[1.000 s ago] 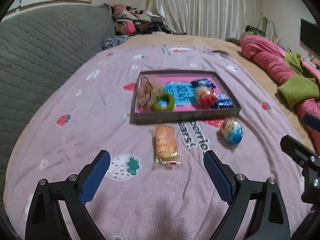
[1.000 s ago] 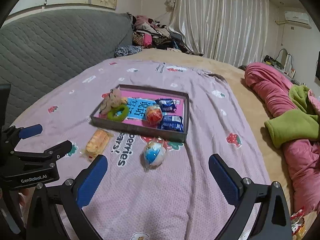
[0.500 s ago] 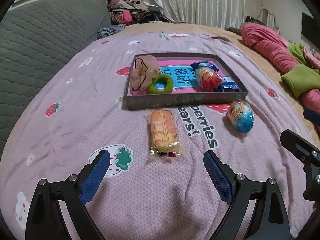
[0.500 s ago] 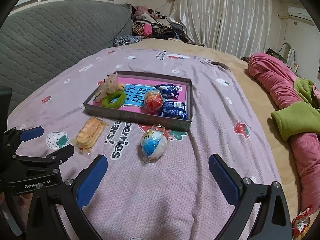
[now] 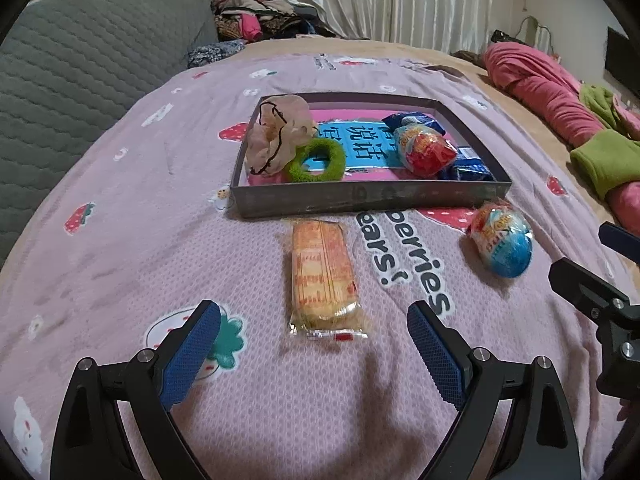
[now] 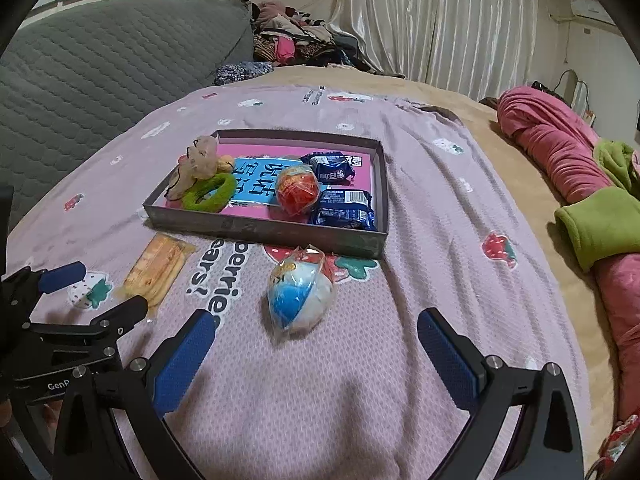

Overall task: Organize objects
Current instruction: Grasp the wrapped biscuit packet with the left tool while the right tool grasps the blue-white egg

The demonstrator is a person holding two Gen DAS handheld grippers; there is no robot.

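An orange wrapped biscuit pack (image 5: 323, 278) (image 6: 157, 270) lies on the pink blanket just ahead of my open left gripper (image 5: 314, 322). A blue-and-white wrapped toy egg (image 6: 299, 294) (image 5: 502, 240) rests in front of my open right gripper (image 6: 316, 332). Behind both stands a shallow grey tray (image 5: 360, 196) (image 6: 264, 226). It holds a beige scrunchie (image 5: 276, 134), a green hair ring (image 5: 316, 160), a red toy egg (image 5: 424, 150) and blue snack packs (image 6: 344, 212). Neither gripper touches anything.
A grey quilted sofa back (image 5: 80, 76) runs along the left. Rolled pink and green bedding (image 6: 580, 184) lies at the right edge. A clothes pile (image 6: 296, 40) and curtains sit at the far end. Each gripper shows at the edge of the other's view.
Both grippers have moved forward and lower toward the blanket; the biscuit pack and the blue egg now sit closer to the fingertips. Jaws stayed open.
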